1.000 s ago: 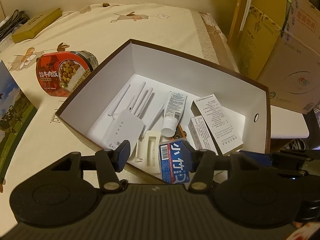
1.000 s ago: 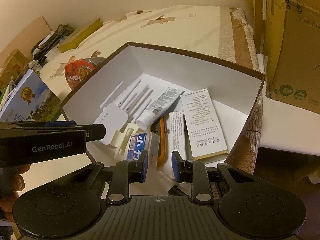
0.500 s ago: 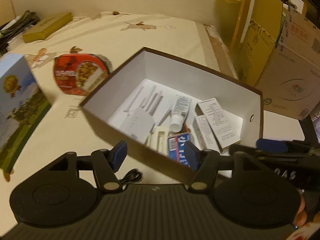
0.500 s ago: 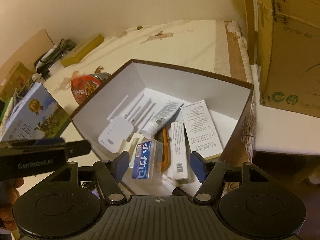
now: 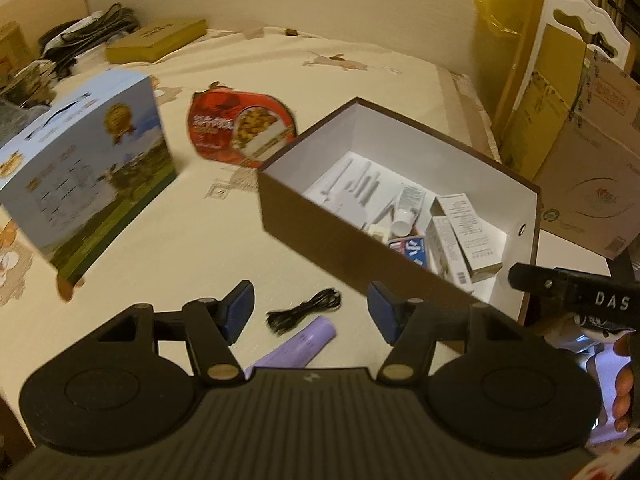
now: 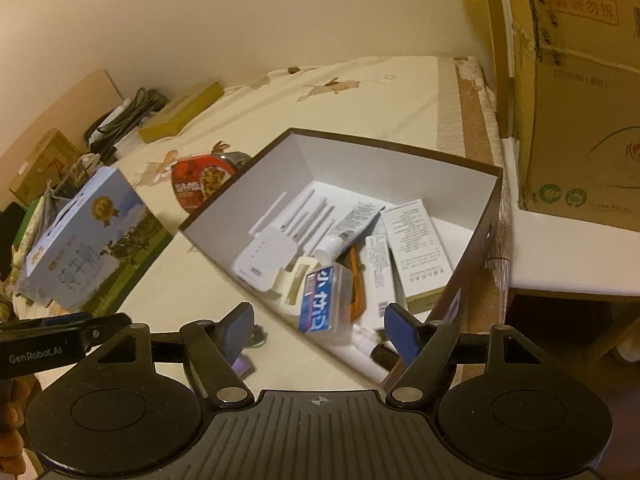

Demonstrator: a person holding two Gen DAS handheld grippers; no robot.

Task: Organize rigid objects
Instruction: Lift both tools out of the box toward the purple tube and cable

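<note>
A brown box with white inside (image 5: 320, 216) (image 6: 208, 236) stands on the table. It holds a white router (image 6: 262, 256), a tube (image 6: 348, 224), white cartons (image 6: 416, 248) and a blue-labelled clear case (image 6: 320, 300). My left gripper (image 5: 310, 312) is open and empty, above a purple battery (image 5: 300, 344) and a black cable (image 5: 304, 310) on the table in front of the box. My right gripper (image 6: 318, 328) is open and empty over the box's near corner.
A blue and green carton (image 5: 84, 184) (image 6: 88, 240) stands left of the box. A red food bowl (image 5: 240, 128) (image 6: 200, 184) lies behind it. Cardboard boxes (image 5: 580, 152) (image 6: 576, 92) stand at the right. A yellow flat box (image 5: 156, 40) and cables lie at the back.
Both grippers have pulled back from the box and opened wide. The blue-labelled case that the left gripper held over the box now lies inside it. The left view has swung left.
</note>
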